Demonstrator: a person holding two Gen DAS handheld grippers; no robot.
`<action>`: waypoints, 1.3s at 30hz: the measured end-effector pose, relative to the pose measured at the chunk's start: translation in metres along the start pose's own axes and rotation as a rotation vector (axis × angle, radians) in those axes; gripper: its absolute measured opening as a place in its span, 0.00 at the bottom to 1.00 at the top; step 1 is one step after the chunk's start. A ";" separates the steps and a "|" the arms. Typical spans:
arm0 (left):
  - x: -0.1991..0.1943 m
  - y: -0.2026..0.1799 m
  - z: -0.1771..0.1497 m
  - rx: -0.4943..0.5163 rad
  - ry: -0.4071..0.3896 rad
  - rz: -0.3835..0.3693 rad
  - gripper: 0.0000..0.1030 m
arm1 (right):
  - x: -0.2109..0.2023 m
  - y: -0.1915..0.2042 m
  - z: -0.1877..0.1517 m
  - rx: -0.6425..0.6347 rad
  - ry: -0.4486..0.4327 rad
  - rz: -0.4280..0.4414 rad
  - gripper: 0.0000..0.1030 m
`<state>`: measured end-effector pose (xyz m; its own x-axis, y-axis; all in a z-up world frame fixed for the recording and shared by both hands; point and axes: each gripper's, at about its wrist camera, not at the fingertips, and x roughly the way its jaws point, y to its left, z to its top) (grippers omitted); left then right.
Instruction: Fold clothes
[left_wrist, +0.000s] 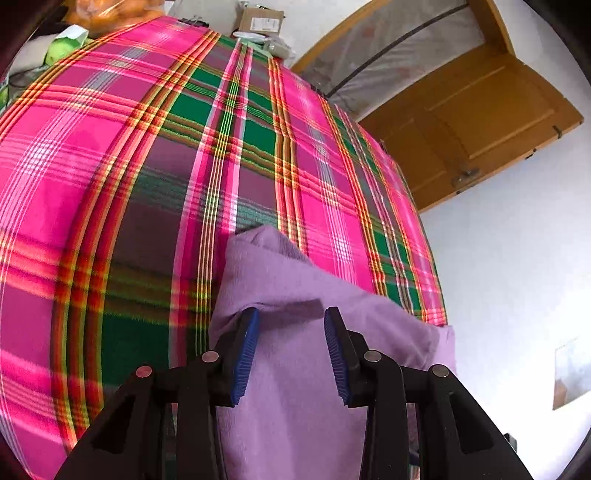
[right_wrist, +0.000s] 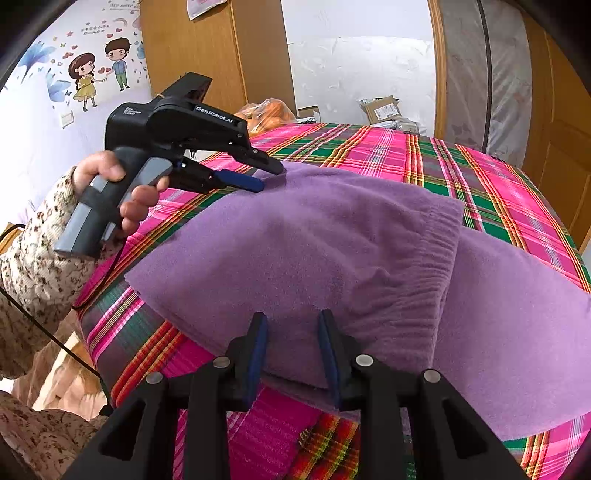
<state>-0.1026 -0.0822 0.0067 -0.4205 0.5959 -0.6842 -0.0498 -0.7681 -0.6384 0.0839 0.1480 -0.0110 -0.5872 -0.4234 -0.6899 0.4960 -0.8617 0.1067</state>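
Up close, I saw the purple sweater (right_wrist: 332, 236) lying partly folded on the plaid bedsheet (right_wrist: 491, 177). My left gripper (left_wrist: 290, 349) had its jaws apart above one edge of it, touching nothing; my right gripper (right_wrist: 291, 354) also had its jaws parted over the ribbed hem (right_wrist: 424, 295). A hand (right_wrist: 122, 192) held the left tool.
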 end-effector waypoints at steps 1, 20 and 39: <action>0.001 -0.002 0.001 0.000 0.002 0.002 0.37 | 0.000 0.000 0.000 0.000 0.000 -0.001 0.29; -0.006 -0.001 0.002 -0.001 -0.005 0.004 0.37 | 0.001 0.006 0.002 -0.003 0.008 -0.060 0.30; -0.054 0.045 -0.034 -0.119 -0.022 0.068 0.38 | 0.026 0.111 0.024 -0.290 -0.009 0.100 0.49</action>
<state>-0.0512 -0.1410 0.0026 -0.4387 0.5374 -0.7202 0.0870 -0.7723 -0.6293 0.1081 0.0349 0.0000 -0.5311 -0.5055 -0.6800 0.7125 -0.7007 -0.0356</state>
